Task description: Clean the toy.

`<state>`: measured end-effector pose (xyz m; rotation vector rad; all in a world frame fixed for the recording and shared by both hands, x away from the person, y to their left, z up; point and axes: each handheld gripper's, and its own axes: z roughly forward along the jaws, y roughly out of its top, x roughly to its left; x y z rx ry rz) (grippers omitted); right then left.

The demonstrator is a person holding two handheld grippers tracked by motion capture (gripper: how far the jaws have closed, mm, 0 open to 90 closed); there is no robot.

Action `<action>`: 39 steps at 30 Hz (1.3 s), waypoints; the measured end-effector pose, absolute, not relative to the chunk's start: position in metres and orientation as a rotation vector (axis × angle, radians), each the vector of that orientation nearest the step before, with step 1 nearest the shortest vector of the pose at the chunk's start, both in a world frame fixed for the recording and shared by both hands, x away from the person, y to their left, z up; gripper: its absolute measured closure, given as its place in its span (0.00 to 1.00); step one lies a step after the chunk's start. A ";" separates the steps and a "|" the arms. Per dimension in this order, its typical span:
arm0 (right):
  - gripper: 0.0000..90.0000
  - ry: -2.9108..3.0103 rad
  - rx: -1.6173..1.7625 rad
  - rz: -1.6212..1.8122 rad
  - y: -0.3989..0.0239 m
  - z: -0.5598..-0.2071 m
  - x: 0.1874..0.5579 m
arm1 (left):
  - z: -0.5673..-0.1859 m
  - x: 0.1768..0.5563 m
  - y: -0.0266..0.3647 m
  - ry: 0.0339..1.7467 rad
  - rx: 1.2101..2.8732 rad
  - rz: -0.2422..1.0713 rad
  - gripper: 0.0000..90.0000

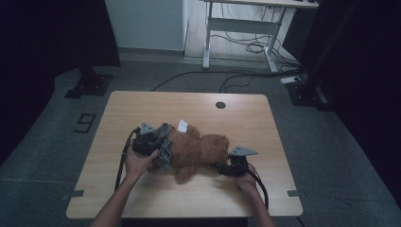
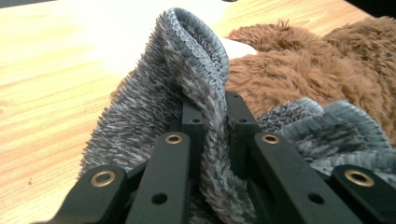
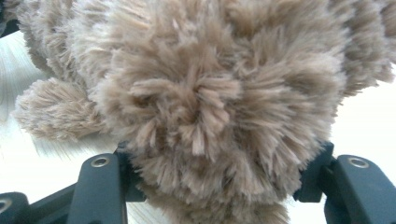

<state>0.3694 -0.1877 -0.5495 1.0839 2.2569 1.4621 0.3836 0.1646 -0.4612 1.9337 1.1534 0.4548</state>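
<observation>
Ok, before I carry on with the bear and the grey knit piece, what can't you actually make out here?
- Left tool tips: left gripper view, buried in the grey knit piece.
- Right tool pads: right gripper view, covered by the teddy bear fur; which part it grips is unclear.
- Bear's face: high view, too small and dim.
- White tag: high view, print too small.
- What the knit piece is: bunched, shape hidden.

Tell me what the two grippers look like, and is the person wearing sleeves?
Both are black. The left gripper and right gripper each carry a grey three-cornered plate on top and trail a black cable back along the forearm. In the gripper views, the jaws are flat black bars with brass-coloured rivets and small holes. No sleeves show: the forearms are bare up to the picture's bottom edge.
</observation>
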 end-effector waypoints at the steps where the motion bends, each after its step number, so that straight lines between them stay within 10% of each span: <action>1: 0.42 2.258 1.085 1.465 -0.188 -0.550 0.370 | -0.459 0.383 0.164 1.149 1.925 0.454 0.90; 20: 0.42 2.257 1.092 1.463 -0.189 -0.550 0.368 | -0.448 0.390 -0.021 0.818 2.070 0.247 0.90; 39: 0.44 2.268 1.098 1.444 -0.189 -0.550 0.367 | -0.453 0.394 0.067 0.975 2.012 0.379 0.90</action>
